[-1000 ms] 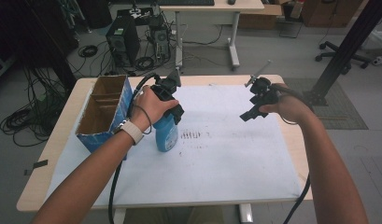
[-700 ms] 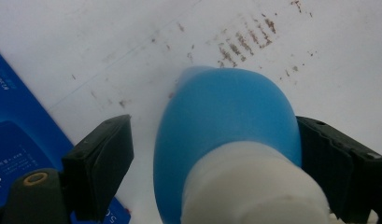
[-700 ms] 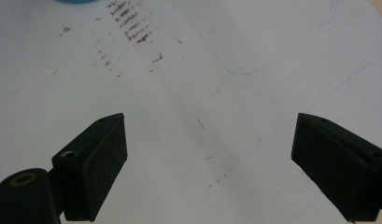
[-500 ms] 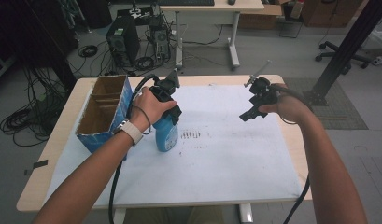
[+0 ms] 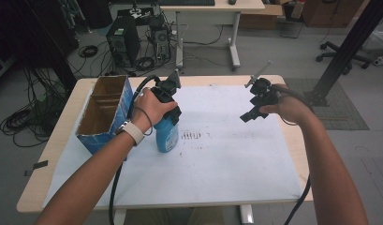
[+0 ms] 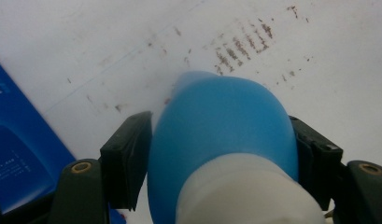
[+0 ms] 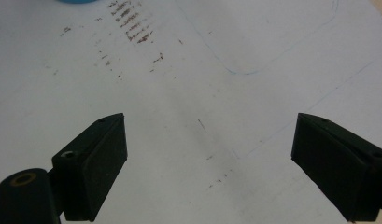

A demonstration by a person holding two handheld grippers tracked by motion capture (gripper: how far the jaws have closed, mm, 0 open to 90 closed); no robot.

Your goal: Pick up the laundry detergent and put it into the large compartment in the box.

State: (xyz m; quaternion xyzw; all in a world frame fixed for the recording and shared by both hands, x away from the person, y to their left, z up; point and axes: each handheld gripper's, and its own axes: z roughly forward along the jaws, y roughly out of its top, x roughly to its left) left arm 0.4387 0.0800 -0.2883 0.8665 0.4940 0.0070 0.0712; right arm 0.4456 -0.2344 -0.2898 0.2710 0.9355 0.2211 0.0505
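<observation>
A blue bottle (image 5: 166, 136) with a white neck stands upright on the white sheet (image 5: 226, 164), left of centre. My left gripper (image 5: 172, 116) comes down over its top. Its jaws have just been closing, and in the left gripper view both pads (image 6: 128, 158) press the sides of the blue bottle (image 6: 221, 121). My right gripper (image 5: 251, 114) hovers above the sheet at the right, apart from the bottle. In the right gripper view its jaws (image 7: 209, 158) stand wide open over bare paper.
A cardboard box with blue sides (image 5: 102, 112) lies open-topped at the table's left, close to the bottle. Brown smudge marks (image 5: 193, 136) dot the sheet's middle. A computer tower (image 5: 121, 42), floor cables and a desk stand behind the table.
</observation>
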